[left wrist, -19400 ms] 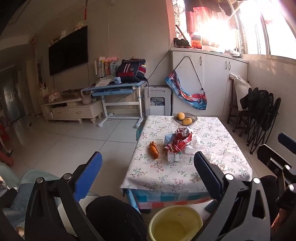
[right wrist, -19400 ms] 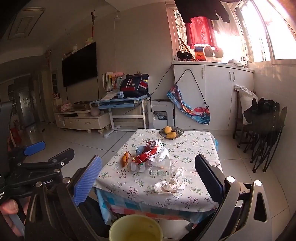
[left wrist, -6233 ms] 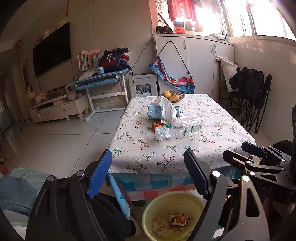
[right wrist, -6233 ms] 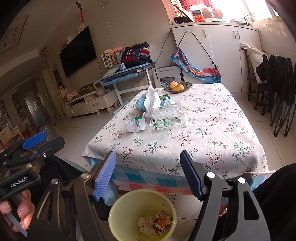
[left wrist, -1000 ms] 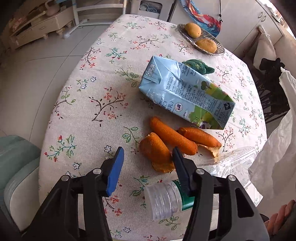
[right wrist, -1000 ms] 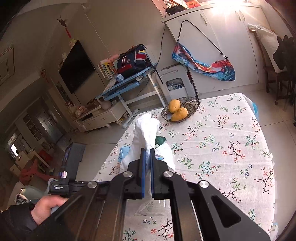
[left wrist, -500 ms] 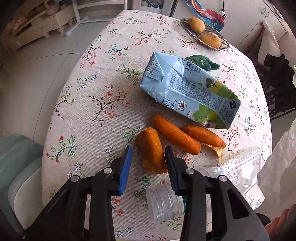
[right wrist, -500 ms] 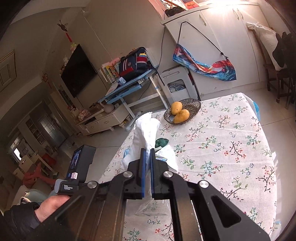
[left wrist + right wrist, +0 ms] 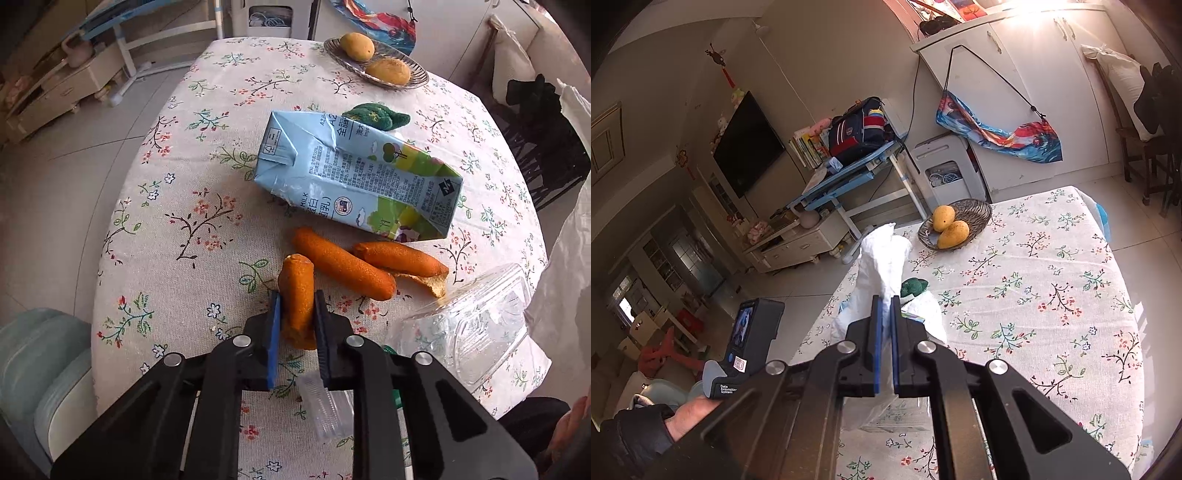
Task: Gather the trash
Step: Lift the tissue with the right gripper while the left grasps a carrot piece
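Note:
My left gripper (image 9: 297, 301) is shut on an orange peel piece (image 9: 297, 291) on the floral tablecloth (image 9: 177, 206). Two more orange peel pieces (image 9: 341, 264) lie just to its right, below a light-blue milk carton (image 9: 354, 173) lying on its side. A clear plastic bottle (image 9: 461, 336) lies at the right, its cap end under my right finger. My right gripper (image 9: 884, 302) is shut on a white plastic bag (image 9: 882, 258) and holds it above the table; the bag also shows at the right edge of the left wrist view (image 9: 569, 236).
A metal dish with two mangoes (image 9: 375, 62) stands at the table's far end, also in the right wrist view (image 9: 951, 227). A small green object (image 9: 375, 116) lies behind the carton. A blue desk (image 9: 849, 173), white cabinets (image 9: 1034, 92) and dark chairs (image 9: 546, 122) surround the table.
My left gripper has moved forward and closed on the nearest orange peel piece. My right gripper still holds the white bag, shifted only slightly.

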### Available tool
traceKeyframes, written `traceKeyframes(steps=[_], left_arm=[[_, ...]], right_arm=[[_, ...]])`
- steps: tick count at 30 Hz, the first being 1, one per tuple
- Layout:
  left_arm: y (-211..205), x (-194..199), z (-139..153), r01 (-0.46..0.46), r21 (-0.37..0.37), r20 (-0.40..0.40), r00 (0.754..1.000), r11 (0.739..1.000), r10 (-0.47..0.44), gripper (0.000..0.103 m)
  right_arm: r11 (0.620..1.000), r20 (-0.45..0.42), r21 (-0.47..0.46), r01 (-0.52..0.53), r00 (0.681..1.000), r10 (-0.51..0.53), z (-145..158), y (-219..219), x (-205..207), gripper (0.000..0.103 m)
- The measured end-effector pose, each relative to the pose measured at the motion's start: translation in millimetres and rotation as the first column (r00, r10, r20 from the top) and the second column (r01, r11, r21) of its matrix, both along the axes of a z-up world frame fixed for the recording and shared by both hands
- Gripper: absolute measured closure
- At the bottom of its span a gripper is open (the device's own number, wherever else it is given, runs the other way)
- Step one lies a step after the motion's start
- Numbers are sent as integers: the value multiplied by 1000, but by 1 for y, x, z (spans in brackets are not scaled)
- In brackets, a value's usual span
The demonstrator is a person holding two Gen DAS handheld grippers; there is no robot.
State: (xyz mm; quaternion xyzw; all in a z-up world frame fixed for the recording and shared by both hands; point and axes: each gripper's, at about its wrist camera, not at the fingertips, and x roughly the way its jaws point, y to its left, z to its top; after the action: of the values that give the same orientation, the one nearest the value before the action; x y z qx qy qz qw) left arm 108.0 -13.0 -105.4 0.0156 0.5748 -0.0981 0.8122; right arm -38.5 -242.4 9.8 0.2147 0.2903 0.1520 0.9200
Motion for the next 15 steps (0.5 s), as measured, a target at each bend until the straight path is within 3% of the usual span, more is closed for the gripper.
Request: traceKeyframes(steps=[7,15], left_arm=[[25,-24,26,-29,16,176,984,999,26,88],[43,-75,71,-80,20,352,934,997,68,88]], right_arm=[[1000,43,10,-9,999,9,4,1,-7,98],[999,94,28,-29,995,26,13,10,-27,98]])
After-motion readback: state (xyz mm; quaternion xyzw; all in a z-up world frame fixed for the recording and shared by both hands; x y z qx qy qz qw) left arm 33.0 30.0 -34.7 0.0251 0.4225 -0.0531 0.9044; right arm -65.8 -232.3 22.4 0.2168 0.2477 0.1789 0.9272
